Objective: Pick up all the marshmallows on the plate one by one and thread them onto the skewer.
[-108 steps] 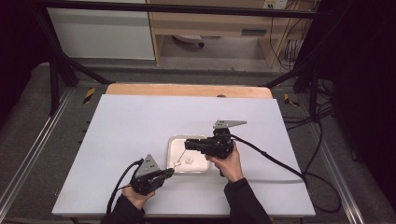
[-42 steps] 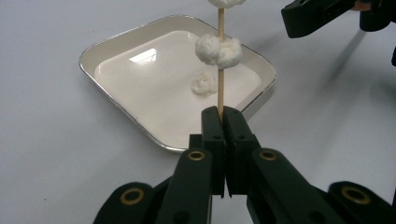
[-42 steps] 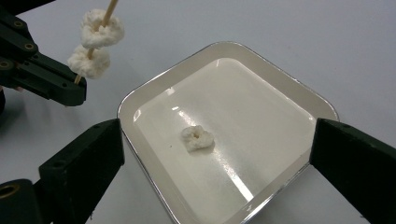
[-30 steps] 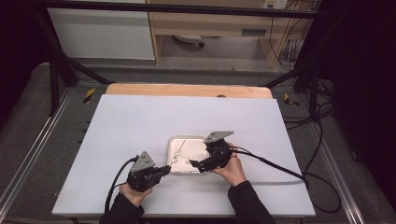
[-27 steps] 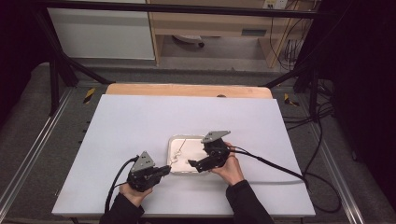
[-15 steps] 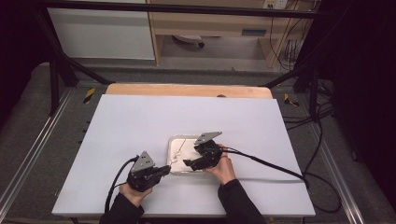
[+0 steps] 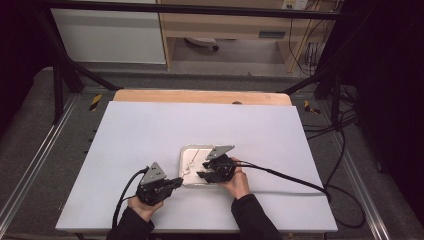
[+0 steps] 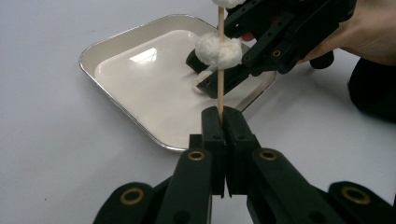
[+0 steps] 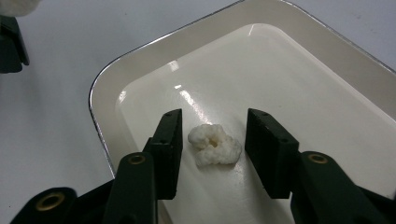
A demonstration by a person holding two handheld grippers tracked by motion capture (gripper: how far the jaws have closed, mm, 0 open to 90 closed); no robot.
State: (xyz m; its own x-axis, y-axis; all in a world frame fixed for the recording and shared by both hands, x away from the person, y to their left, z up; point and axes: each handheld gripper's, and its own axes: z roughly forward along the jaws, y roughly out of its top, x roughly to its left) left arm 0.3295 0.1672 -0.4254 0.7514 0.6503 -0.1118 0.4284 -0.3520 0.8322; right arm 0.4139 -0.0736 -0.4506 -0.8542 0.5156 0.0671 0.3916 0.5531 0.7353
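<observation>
The right tongs (image 9: 212, 135) have come down into the white enamel tray (image 9: 107, 93) and their jaws have just been closing around a loose marshmallow piece (image 9: 215, 144), which lies on the tray floor between the pads, not yet pinched. The left tongs (image 8: 223, 122) stay pressed together on a wooden skewer (image 8: 220, 70), upright beside the tray on the desk (image 7: 150, 130), one marshmallow (image 8: 218, 50) already threaded. Likely next: lift and spear.
</observation>
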